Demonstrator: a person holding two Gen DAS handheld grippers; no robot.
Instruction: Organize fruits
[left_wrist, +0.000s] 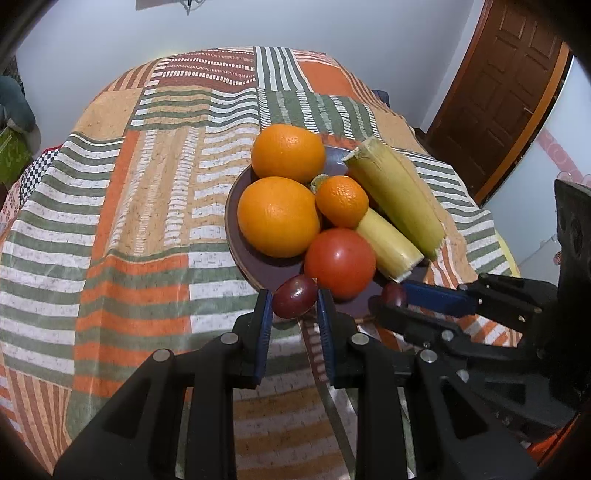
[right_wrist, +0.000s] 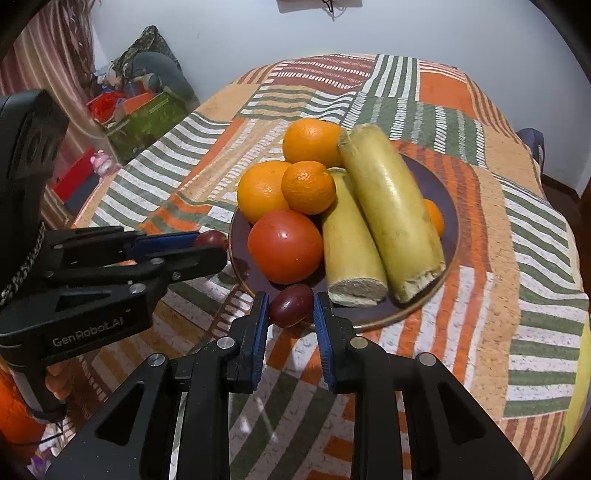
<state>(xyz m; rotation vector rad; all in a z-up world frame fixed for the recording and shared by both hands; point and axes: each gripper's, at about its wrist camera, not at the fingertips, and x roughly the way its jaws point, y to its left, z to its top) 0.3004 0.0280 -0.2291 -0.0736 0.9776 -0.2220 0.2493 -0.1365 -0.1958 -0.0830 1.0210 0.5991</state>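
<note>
Gripping one small dark-red plum each, the left gripper and right gripper have their blue pads closed against plums at the near rim of a dark round plate. Oranges, a red tomato and pale-green stalk pieces crowd it; striped tablecloth lies broad leftward.

Tomato blocks ahead — left cloth open.

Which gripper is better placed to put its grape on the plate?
Probably the right gripper: the right grape is over the plate rim, while the left gripper holds the left grape outside it, over the cloth.
</note>
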